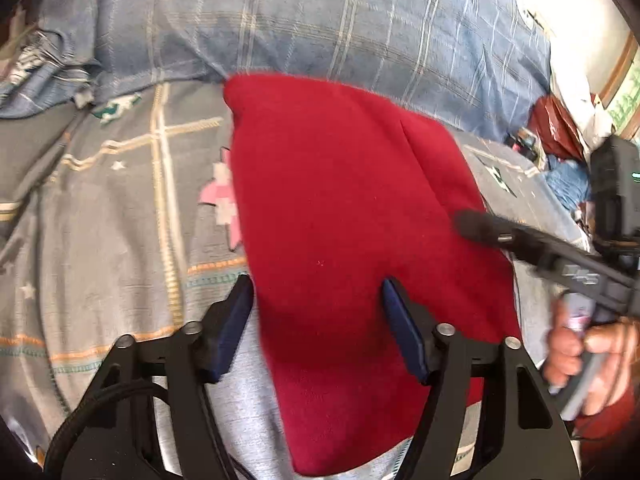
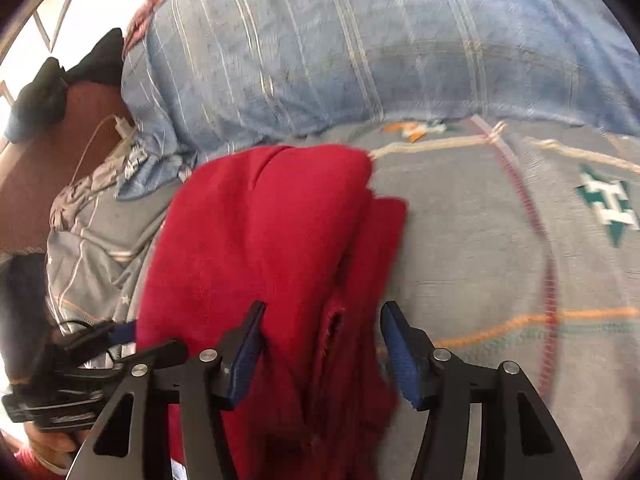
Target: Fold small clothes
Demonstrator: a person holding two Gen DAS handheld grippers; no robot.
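I read the red garment [image 1: 352,216] as soft, light fleece, limp and non-slippery — best pinched at a near corner or hem; it lies on the bed [image 1: 120,208], folded, long axis running away from me toward the blue pillow [image 1: 320,20]. Left tool [image 1: 318,312] and right tool [image 2: 322,344] both stand apart, straddling cloth — pads gripping nothing.

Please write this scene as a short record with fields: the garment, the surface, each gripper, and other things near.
garment: red fleece garment, folded, lying on the bed
surface: grey patterned bedsheet
behind: blue checked quilt
left gripper: jaws open over the garment's left edge, not clamping
right gripper: jaws open over the garment's right edge, not clamping
hand: holds the right gripper's handle
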